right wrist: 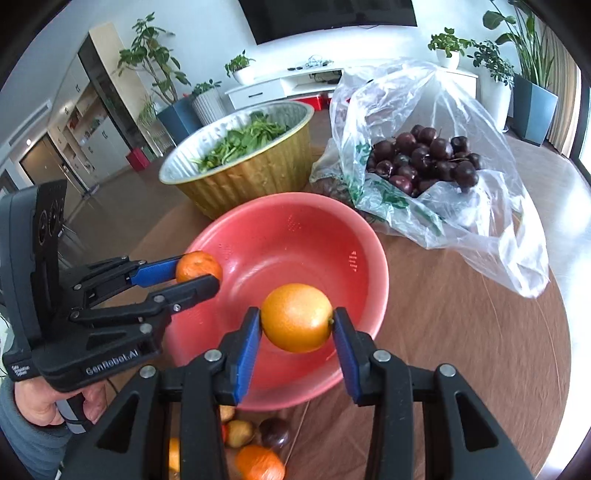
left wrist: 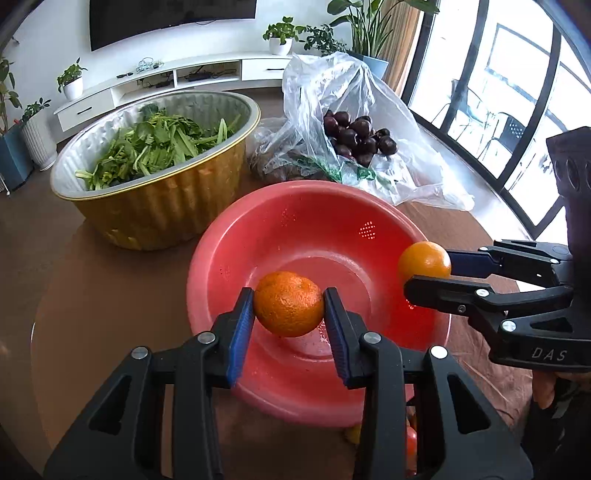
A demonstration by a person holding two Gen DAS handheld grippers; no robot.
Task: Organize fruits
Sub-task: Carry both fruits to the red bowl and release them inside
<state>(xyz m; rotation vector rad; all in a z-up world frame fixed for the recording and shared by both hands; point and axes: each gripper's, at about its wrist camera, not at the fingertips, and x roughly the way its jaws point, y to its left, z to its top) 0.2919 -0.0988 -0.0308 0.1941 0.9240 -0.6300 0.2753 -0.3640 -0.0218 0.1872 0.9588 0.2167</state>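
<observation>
Brown table (right wrist: 461, 332), living room; left gripper (left wrist: 289, 304) clamps mandarin (left wrist: 289, 303), right gripper (right wrist: 296, 320) clamps orange (right wrist: 296, 317) over red bowl (right wrist: 295, 221).

We see a glossy red plastic bowl (left wrist: 221, 258), a crinkled foil basin (left wrist: 166, 214), and a thin clear plastic bag (right wrist: 480, 206).

— What's the room behind you like?

— I face a white wall (left wrist: 55, 48) with a dark TV (left wrist: 170, 18) on it, and a low white cabinet (left wrist: 166, 79) beneath.

— Any plants?

— Several potted plants (left wrist: 72, 79) along the cabinet and floor (right wrist: 122, 199).

— Light?

— Daylight pours through tall black-framed windows (left wrist: 517, 92) on my right. The surface (right wrist: 461, 325) is round, brown wood. Shelving (right wrist: 92, 122) stands off to my left.
</observation>
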